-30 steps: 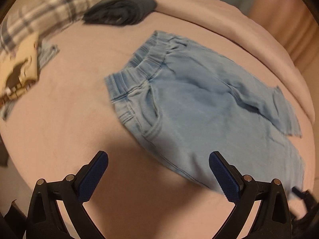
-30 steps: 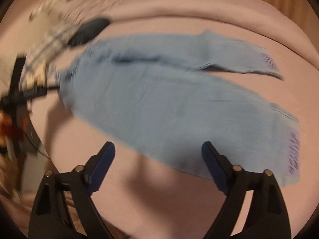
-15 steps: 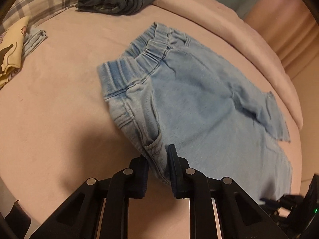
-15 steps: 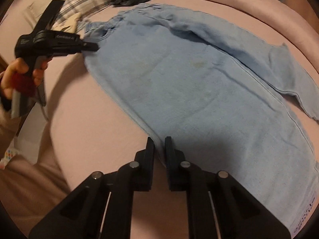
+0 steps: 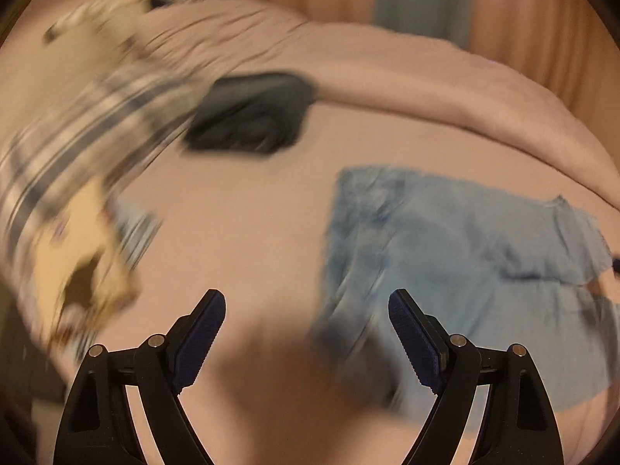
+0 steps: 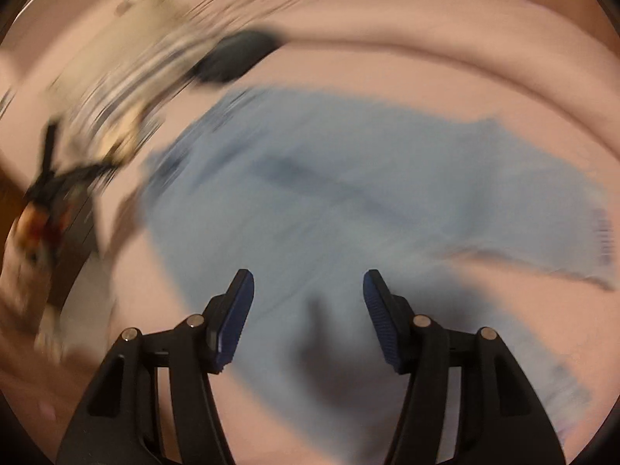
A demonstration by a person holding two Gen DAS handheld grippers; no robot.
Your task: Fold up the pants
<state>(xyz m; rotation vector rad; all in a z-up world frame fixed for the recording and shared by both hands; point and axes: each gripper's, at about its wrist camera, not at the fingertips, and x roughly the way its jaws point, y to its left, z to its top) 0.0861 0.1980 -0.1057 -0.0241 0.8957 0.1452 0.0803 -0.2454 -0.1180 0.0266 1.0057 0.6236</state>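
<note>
Light blue pants (image 5: 445,271) lie flat on the pink bed sheet (image 5: 240,240), waistband to the left and both legs running right. My left gripper (image 5: 306,298) hovers by the waist end. Its jaws are opening, and only the sheet and the pants' near edge lie below the gap, nothing pinched. My right gripper (image 6: 308,275) hangs over the near leg of the pants (image 6: 348,193). Its jaws are opening too, clear of the cloth. In the right wrist view the left gripper (image 6: 58,182) shows blurred at the left edge, held by a hand (image 6: 27,224).
A dark folded garment (image 5: 248,112) lies behind the pants, with plaid cloth (image 5: 77,128) and a yellow printed cloth (image 5: 77,255) to the left. A bunched pink duvet (image 5: 426,77) runs along the back. Both views are motion-blurred.
Half a second ago both grippers were shut on the pants' near edge. Both have since let go, spread their jaws and pulled back and up from the cloth.
</note>
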